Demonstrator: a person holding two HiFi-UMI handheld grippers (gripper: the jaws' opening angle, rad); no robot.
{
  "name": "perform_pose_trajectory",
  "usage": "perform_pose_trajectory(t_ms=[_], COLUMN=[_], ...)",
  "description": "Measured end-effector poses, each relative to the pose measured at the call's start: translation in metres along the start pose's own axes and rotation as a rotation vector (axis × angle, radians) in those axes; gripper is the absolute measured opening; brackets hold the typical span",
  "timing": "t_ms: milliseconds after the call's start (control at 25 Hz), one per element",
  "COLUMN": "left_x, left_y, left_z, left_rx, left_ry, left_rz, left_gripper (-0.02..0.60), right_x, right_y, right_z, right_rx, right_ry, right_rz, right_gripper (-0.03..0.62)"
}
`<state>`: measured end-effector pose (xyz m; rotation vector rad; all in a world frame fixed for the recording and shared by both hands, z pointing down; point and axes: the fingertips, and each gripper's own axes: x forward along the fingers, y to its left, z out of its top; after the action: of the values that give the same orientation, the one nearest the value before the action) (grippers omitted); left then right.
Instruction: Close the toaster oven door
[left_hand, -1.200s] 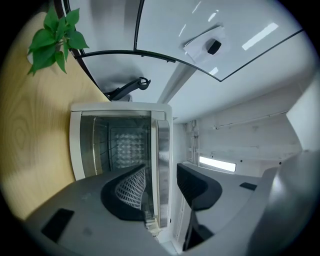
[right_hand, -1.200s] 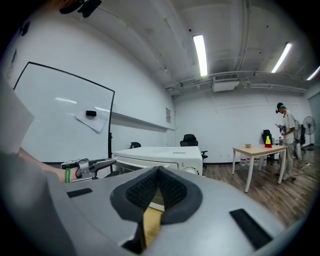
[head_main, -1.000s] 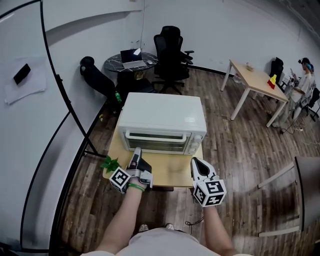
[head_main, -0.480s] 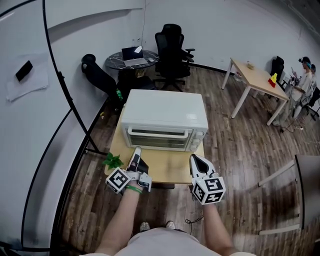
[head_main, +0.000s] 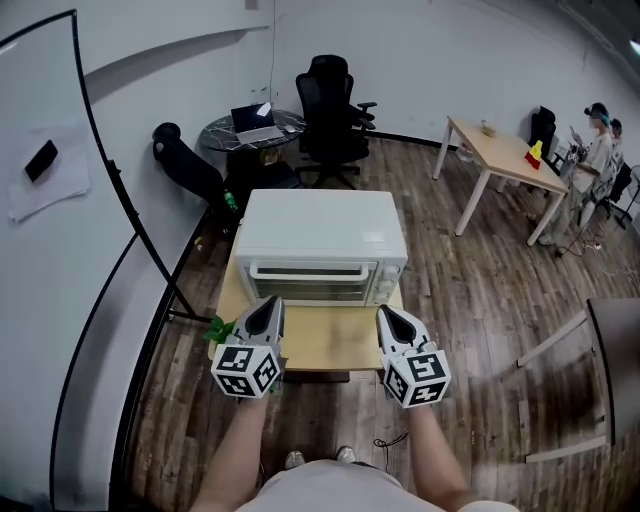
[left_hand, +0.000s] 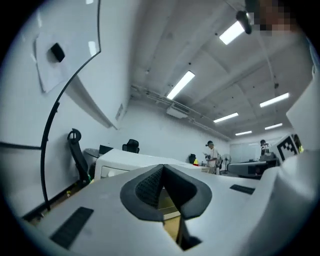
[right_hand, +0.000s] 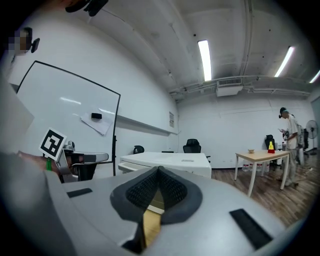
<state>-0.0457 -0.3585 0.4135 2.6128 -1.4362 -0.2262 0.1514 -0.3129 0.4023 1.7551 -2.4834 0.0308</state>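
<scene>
White toaster oven (head_main: 320, 232) sits on the little wooden table (head_main: 330, 342), with its door (head_main: 312, 281) already shut against the front. The left gripper (head_main: 272, 303) and right gripper (head_main: 384, 314) hover just in front of it, both pinched closed on nothing.

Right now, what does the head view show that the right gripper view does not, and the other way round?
Only the head view: the door of the toaster oven seen whole and shut, the green plant at the table's left edge, the laptop and the person's shoes.
Only the right gripper view: the ceiling lights, and the right gripper with its pads meeting, nothing between them.
Both: the toaster oven, the black office chair, the light wooden desk and the whiteboard.
</scene>
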Motion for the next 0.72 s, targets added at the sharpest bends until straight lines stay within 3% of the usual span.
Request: perform_pose_trajectory(t_ms=[80, 200, 720], left_x=[0.0, -0.002, -0.004], left_y=[-0.005, -0.009, -0.016], left_z=[0.002, 0.004, 0.012], left_rx=[0.086, 0.142, 0.182], left_ry=[0.021, 0.039, 0.033], left_rz=[0.0, 0.006, 0.004], left_gripper=[0.012, 0.012, 0.012], right_x=[0.001, 0.001, -0.003], right_y=[0.001, 0.001, 0.0], right_z=[0.002, 0.005, 0.014], right_rx=[-0.007, -0.02, -0.038], right_ry=[-0.003, -0.011, -0.043], right_rz=[-0.001, -0.001, -0.012], right_gripper=[0.0, 0.0, 0.0])
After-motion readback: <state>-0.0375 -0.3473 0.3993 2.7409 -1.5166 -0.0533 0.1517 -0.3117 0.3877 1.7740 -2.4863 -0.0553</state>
